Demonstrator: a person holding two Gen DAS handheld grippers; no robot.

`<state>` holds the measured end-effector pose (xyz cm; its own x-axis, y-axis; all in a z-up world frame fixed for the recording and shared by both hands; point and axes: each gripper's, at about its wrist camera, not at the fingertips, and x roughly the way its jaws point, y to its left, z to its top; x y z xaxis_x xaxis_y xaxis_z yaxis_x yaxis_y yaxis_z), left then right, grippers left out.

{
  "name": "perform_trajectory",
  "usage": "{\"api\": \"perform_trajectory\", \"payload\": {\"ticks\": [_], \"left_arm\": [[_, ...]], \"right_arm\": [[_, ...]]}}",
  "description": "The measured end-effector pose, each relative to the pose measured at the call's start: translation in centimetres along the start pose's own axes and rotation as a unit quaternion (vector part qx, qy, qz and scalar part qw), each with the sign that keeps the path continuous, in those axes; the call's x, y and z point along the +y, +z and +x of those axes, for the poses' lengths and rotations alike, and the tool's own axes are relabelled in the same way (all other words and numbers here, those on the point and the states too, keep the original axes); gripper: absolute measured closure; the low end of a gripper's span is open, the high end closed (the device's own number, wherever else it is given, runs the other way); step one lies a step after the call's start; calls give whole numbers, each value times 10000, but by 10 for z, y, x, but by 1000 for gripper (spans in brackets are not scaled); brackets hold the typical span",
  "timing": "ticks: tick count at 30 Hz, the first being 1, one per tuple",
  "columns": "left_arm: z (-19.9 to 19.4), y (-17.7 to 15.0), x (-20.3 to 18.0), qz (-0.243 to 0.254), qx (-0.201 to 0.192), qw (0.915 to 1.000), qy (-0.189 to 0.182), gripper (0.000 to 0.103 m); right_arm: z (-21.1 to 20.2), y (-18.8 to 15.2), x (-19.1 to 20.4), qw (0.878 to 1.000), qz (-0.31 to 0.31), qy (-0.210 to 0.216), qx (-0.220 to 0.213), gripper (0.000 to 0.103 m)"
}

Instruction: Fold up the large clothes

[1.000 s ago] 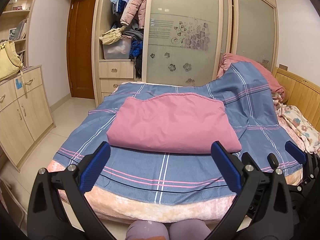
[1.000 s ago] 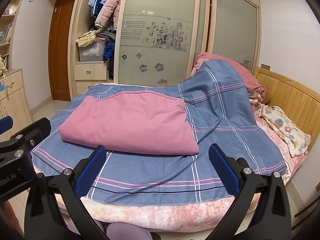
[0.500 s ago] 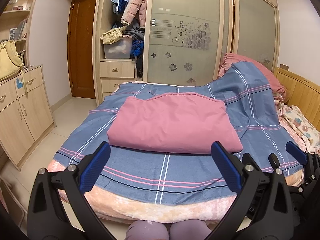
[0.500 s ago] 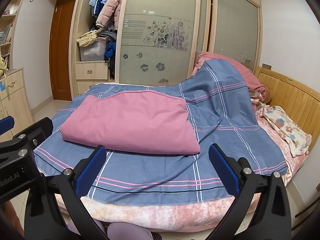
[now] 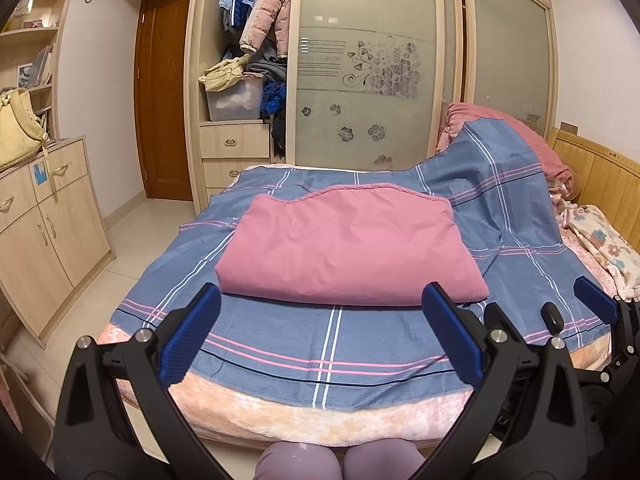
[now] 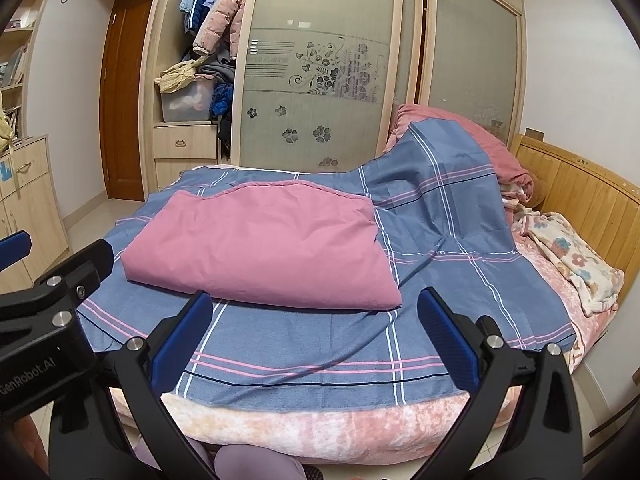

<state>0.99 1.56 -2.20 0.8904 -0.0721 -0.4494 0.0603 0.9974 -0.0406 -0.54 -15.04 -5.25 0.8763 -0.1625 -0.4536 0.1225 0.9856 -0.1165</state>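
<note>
Pink cloth (image 5: 348,248), already folded to a thick rectangle, lies mid-bed on the blue plaid sheet (image 5: 320,344). Left gripper (image 5: 320,334) and right gripper (image 6: 316,334), both spread and empty, hover short of its near fold; each should probably pinch a near corner through all layers.
</note>
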Motion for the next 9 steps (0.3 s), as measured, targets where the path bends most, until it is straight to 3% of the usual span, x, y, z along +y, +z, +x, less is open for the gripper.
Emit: {"api": "perform_trajectory", "payload": {"ticks": [9], "left_arm": [[4,0,-2,33,70,10000,-9,2]], "right_arm": [[-1,0,3,10000,-18,10,28,1]]}}
